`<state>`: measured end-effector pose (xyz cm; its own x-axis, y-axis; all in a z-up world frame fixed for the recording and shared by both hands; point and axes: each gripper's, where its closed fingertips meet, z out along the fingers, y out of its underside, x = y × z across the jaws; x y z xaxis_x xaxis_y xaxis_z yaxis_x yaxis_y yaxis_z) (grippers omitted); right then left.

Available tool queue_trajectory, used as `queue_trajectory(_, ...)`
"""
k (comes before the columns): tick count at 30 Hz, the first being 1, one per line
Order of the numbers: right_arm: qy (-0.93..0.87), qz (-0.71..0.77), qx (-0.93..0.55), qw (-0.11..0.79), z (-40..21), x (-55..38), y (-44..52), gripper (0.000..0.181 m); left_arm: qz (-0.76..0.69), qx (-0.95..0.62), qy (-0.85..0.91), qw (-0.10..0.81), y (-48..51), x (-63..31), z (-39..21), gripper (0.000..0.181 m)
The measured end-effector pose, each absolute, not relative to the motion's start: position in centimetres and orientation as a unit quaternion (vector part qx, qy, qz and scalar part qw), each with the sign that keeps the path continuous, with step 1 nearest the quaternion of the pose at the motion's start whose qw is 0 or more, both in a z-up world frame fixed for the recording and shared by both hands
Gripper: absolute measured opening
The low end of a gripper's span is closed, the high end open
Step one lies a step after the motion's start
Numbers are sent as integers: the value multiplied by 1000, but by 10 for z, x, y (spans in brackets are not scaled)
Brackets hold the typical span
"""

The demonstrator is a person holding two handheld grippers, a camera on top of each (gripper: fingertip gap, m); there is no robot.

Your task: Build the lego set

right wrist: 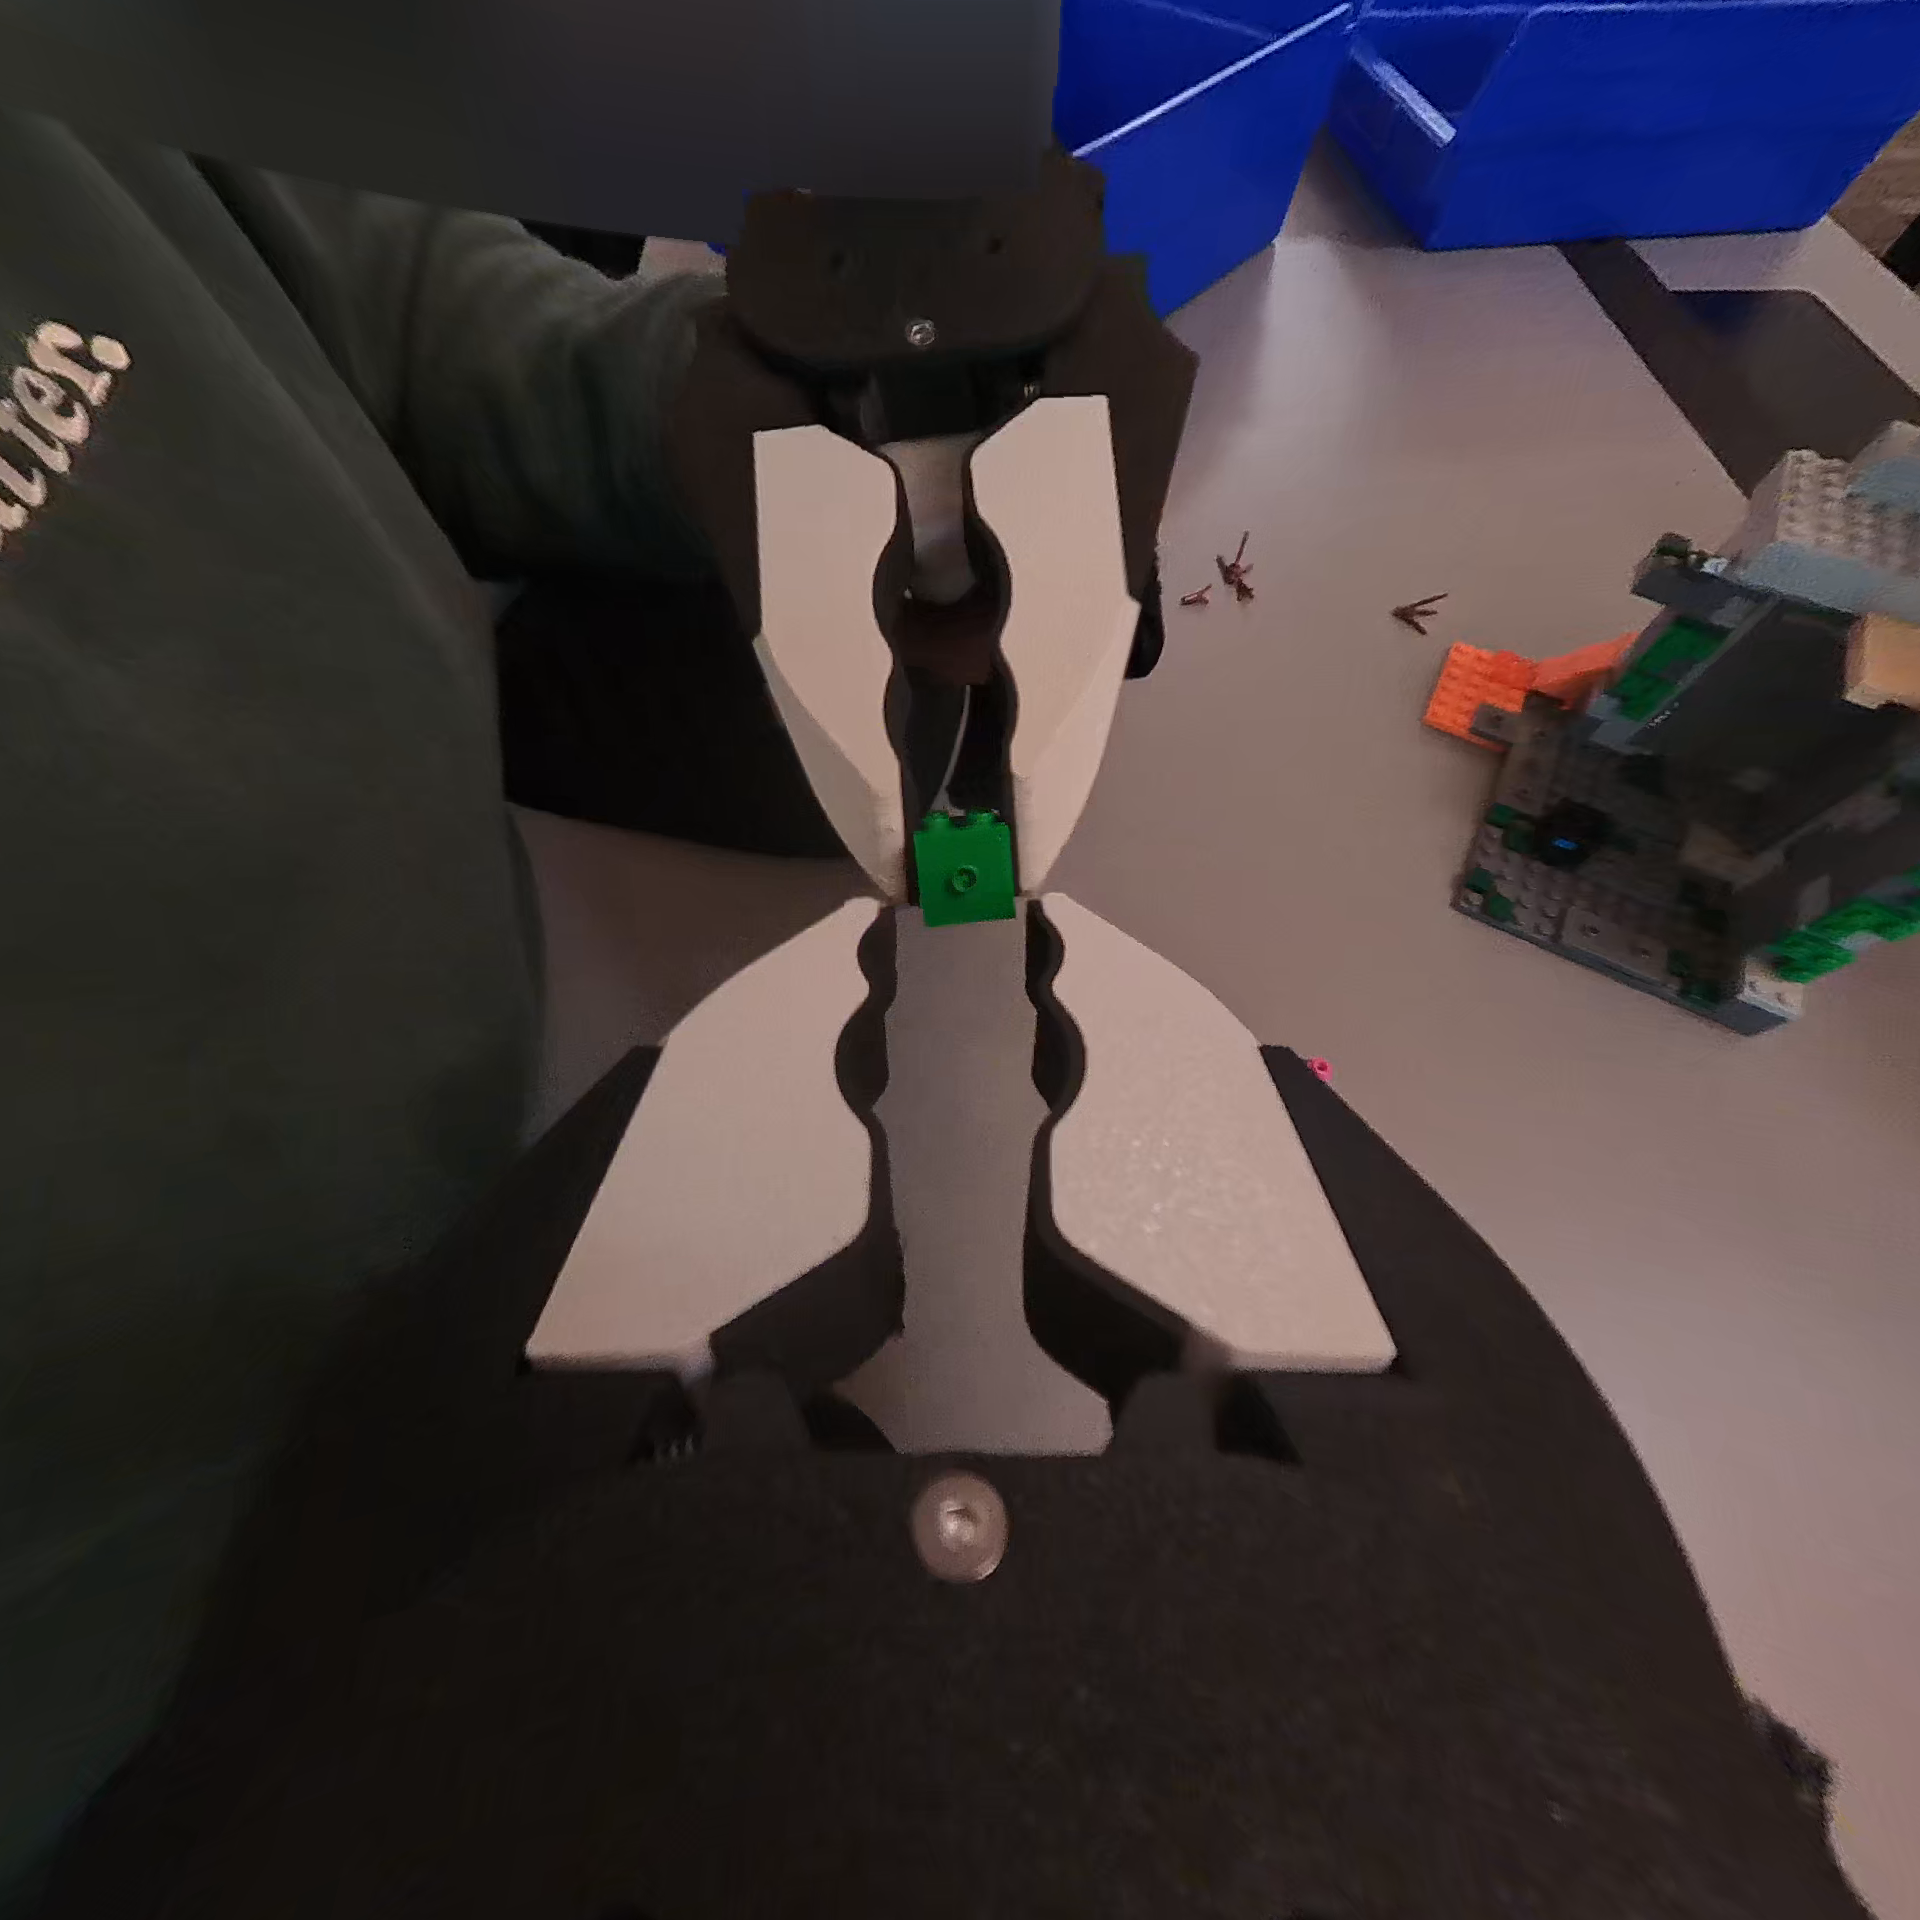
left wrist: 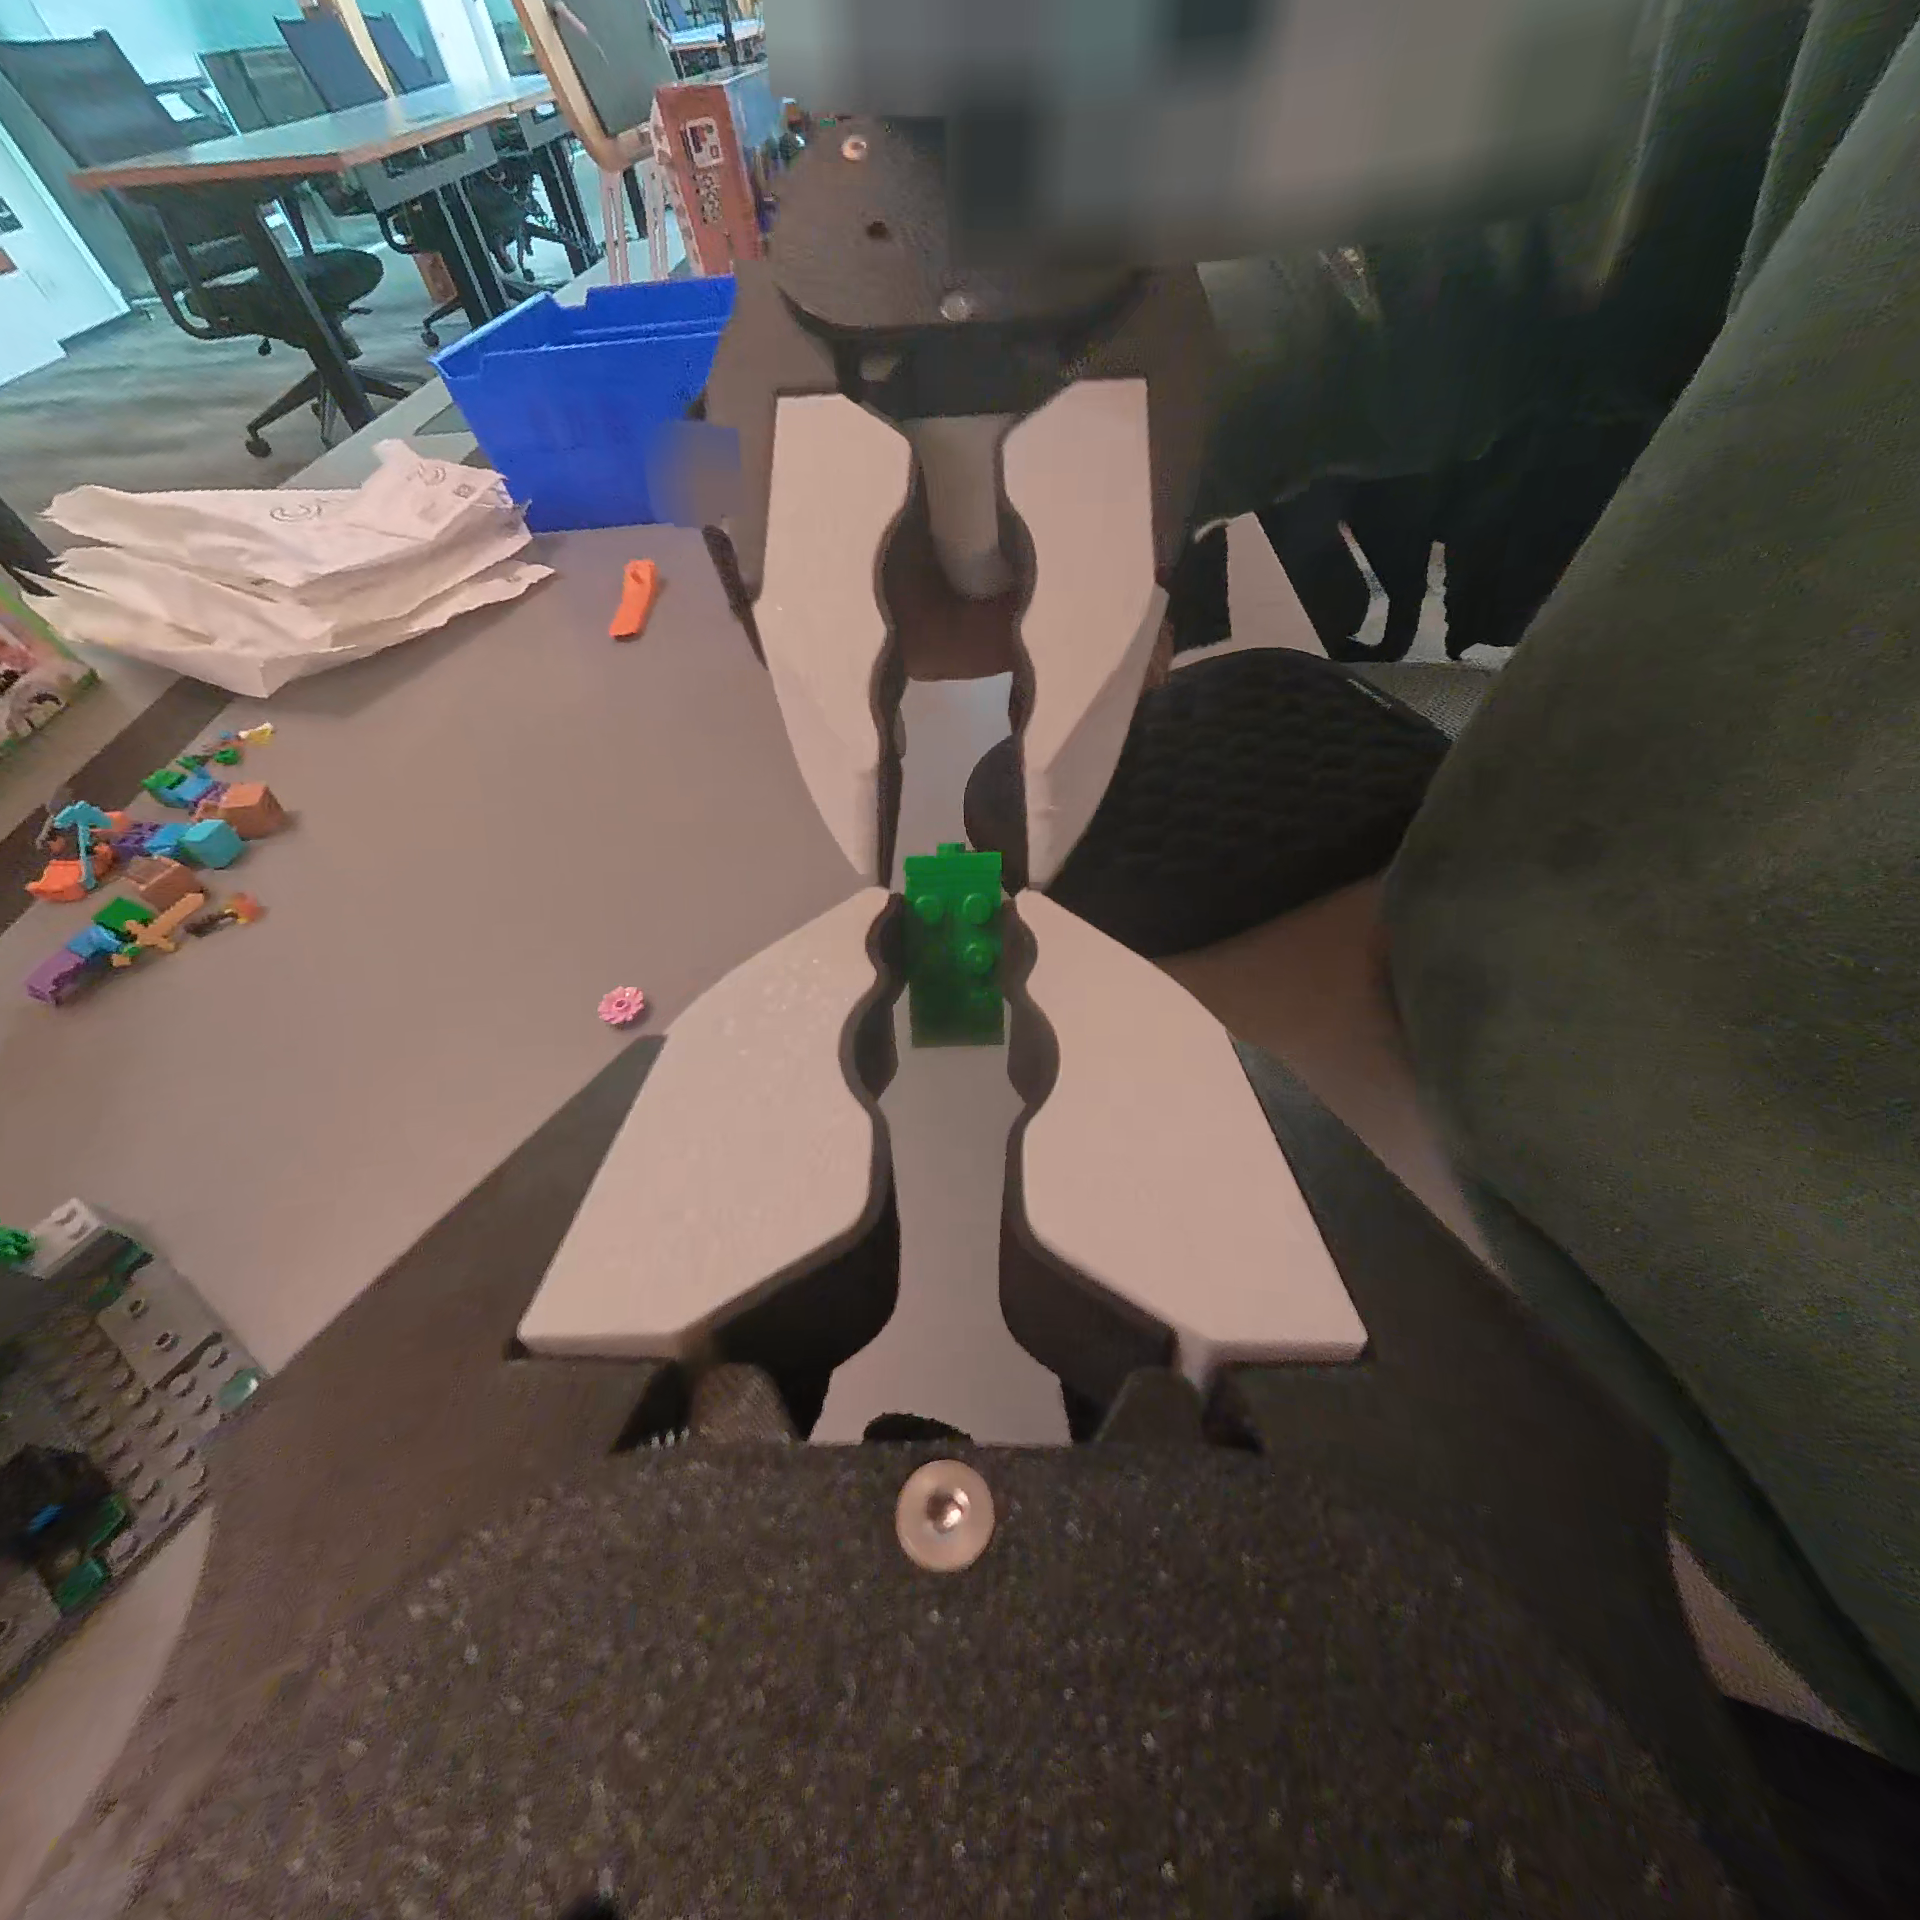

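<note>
My two grippers meet tip to tip above the grey table (left wrist: 468,935). A green lego piece (left wrist: 956,951) with studs on top sits between the fingertips of my left gripper (left wrist: 954,904), which is shut on it. Its far end reaches between the tips of my right gripper (left wrist: 951,868). In the right wrist view the piece (right wrist: 964,868) shows a face with one side stud. My right gripper (right wrist: 961,912) closes on its near edge and my left gripper (right wrist: 956,873) on the rest. The grey and green lego build (right wrist: 1704,810) stands to the right and also shows in the left wrist view (left wrist: 104,1392).
Loose coloured pieces (left wrist: 145,852) lie at the left, with a pink flower piece (left wrist: 621,1006) and an orange separator tool (left wrist: 634,600). White paper bags (left wrist: 281,561) and a blue bin (left wrist: 582,416) stand behind. Small dark red bits (right wrist: 1231,577) lie near the build. A person's green sleeve (right wrist: 208,727) fills the left.
</note>
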<state>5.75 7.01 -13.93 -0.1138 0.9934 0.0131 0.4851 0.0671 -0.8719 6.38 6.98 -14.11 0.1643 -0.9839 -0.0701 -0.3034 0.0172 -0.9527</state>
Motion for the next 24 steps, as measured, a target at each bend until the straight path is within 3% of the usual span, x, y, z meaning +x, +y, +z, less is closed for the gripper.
queue_trajectory(5, -645, 373, -563, 358, -138, 55, 68, 16, -368, -608, 533, 460, 68, 64, -142, 16)
queue_trajectory(18, -565, 512, -559, 324, -129, 57, 73, 16, -391, -612, 512, 458, 70, 60, -138, 19)
queue_trajectory(24, -576, 510, -549, 326, -136, 56, 72, 16, -400, -635, 505, 427, 70, 58, -143, 17)
